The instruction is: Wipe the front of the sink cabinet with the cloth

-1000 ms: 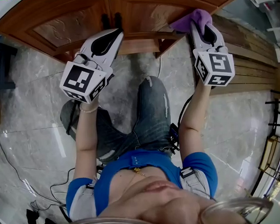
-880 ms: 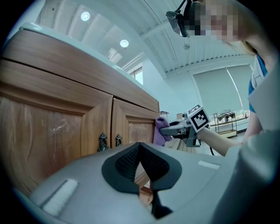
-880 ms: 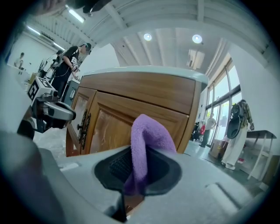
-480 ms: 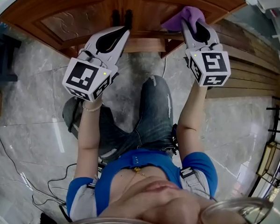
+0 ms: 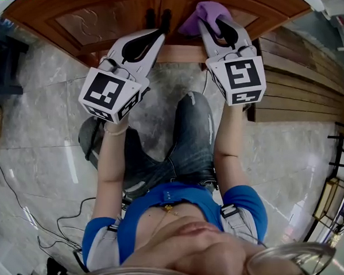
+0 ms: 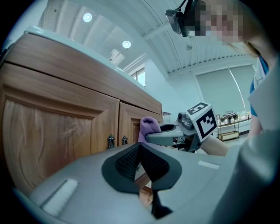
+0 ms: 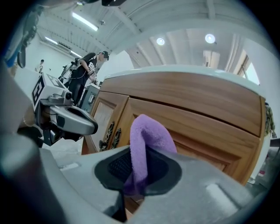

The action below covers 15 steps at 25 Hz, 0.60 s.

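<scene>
The right tool (image 7: 138,170) is clamped on the purple cloth (image 7: 148,133). The cloth's folded end sticks out ahead of the jaws, up against the right door of the sink cabinet (image 7: 205,109). Just left of that tool are two dark door handles (image 7: 111,132). Beyond them is the left tool (image 6: 141,162), jaws together with nothing between, its tip near the cabinet's lower rail. Behind both tools are the person's bent knee (image 5: 189,113) and the marble floor (image 5: 38,112), where cables (image 5: 27,219) trail.
</scene>
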{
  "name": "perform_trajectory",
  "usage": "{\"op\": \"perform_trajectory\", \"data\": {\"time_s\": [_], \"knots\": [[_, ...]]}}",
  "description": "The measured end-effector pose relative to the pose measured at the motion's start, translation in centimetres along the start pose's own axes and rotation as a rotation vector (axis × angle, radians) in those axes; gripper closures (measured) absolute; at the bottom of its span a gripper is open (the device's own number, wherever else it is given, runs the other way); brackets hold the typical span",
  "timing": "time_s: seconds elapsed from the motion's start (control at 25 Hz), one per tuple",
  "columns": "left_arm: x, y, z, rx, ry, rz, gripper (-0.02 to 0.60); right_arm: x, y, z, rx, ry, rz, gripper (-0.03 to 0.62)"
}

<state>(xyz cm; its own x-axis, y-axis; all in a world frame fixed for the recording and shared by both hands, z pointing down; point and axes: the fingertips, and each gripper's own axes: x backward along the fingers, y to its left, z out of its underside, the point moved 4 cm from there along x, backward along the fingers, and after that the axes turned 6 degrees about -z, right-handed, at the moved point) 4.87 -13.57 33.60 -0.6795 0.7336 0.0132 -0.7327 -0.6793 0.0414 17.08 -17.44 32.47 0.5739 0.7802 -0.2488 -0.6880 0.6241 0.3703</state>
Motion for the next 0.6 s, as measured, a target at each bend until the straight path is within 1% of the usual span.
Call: {"op": "perform_trajectory", "data": {"time_s": [0.16, 0.24, 0.6], "knots": [[0.2, 0.0, -0.1, 0.000, -0.003, 0.000, 0.581, -1.2, 1.9, -0.9, 0.018, -0.015, -0.060, 0.537], [0.2, 0.0, -0.1, 0.002, -0.004, 0.000, 0.581, -1.8, 2.7, -1.3, 0.041, -0.015, -0.074, 0.537], [-0.1, 0.1, -0.1, 0.004, -0.005, 0.002, 0.581, -2.2, 3.1, -1.3, 0.079, -0.034, -0.036, 0.537]]}}
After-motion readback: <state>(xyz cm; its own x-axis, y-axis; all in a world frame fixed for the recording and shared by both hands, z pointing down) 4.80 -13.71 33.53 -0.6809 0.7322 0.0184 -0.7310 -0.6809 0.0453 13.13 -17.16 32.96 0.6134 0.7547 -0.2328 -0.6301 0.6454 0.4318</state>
